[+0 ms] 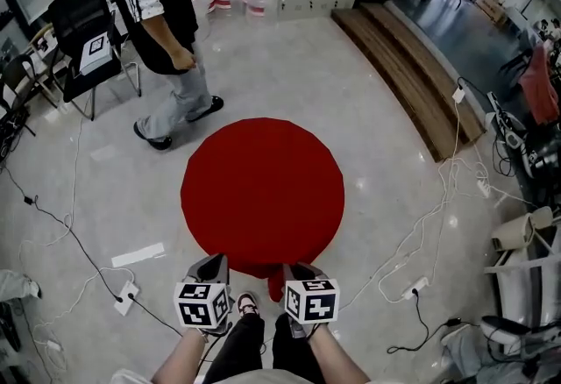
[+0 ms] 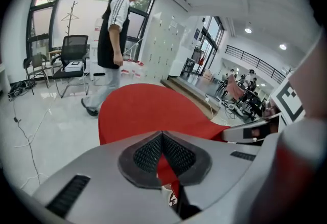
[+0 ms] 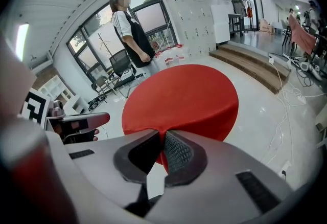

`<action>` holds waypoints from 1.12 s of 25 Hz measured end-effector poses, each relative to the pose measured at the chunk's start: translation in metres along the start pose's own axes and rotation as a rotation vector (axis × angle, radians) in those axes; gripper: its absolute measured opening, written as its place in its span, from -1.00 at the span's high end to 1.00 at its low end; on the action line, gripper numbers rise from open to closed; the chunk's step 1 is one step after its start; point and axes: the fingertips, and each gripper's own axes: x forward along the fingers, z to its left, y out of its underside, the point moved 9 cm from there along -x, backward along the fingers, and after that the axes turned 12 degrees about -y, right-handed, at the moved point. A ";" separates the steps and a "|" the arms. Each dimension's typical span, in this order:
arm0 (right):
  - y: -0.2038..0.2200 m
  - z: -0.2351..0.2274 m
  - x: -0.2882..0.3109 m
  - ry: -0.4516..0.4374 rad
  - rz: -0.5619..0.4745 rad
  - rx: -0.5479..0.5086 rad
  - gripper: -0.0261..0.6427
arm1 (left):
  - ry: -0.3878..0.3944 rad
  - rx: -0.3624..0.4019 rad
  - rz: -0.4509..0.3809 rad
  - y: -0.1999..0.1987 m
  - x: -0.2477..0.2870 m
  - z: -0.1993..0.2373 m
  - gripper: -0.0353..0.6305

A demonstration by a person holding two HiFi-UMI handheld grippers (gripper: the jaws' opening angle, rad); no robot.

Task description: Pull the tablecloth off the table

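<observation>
Your L gripper (image 1: 214,261) and R gripper (image 1: 298,267) are each clamped on the near hem of the red tablecloth (image 1: 263,189). It's still spread flat over the table, hem maybe slightly lifted, so approx. the whole pull-off remains.

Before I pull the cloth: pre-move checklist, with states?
1. Left gripper shut on the cloth hem: ok.
2. Right gripper shut on the hem: ok.
3. Both grips side by side on the near edge: ok.
4. Nothing standing on the cloth: ok.
5. Bystander clear of the table: not ok. They stand close by its far left side, not touching the cloth.
6. Floor clear for stepping back: cannot tell. A power strip lies by your left foot, and the floor behind you is out of view.
</observation>
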 end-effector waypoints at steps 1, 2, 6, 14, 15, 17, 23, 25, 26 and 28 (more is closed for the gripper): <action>-0.002 0.000 -0.001 -0.003 -0.002 0.000 0.83 | 0.006 -0.007 -0.006 0.000 -0.001 -0.001 0.85; -0.004 0.001 -0.002 -0.005 -0.003 0.000 0.83 | 0.009 -0.012 -0.009 0.000 -0.003 -0.001 0.85; -0.011 0.005 -0.006 -0.011 -0.013 -0.007 0.83 | 0.008 -0.014 -0.008 0.000 -0.008 -0.003 0.85; -0.024 0.012 -0.015 -0.033 -0.045 -0.014 0.83 | 0.026 -0.026 -0.019 0.003 -0.012 -0.007 0.84; -0.025 0.013 -0.016 -0.037 -0.049 -0.016 0.83 | 0.031 -0.031 -0.020 0.003 -0.012 -0.008 0.84; -0.027 0.015 -0.019 -0.042 -0.057 -0.025 0.84 | 0.046 -0.046 -0.019 0.002 -0.012 -0.008 0.84; -0.038 0.025 -0.025 -0.064 -0.076 -0.045 0.84 | 0.049 -0.059 -0.030 -0.005 -0.015 -0.011 0.84; -0.042 0.029 -0.027 -0.072 -0.085 -0.047 0.84 | 0.049 -0.057 -0.035 -0.007 -0.017 -0.011 0.84; -0.044 0.031 -0.028 -0.075 -0.089 -0.049 0.84 | 0.050 -0.055 -0.036 -0.007 -0.018 -0.011 0.84; -0.045 0.033 -0.031 -0.082 -0.095 -0.057 0.84 | 0.053 -0.046 -0.033 -0.005 -0.019 -0.010 0.84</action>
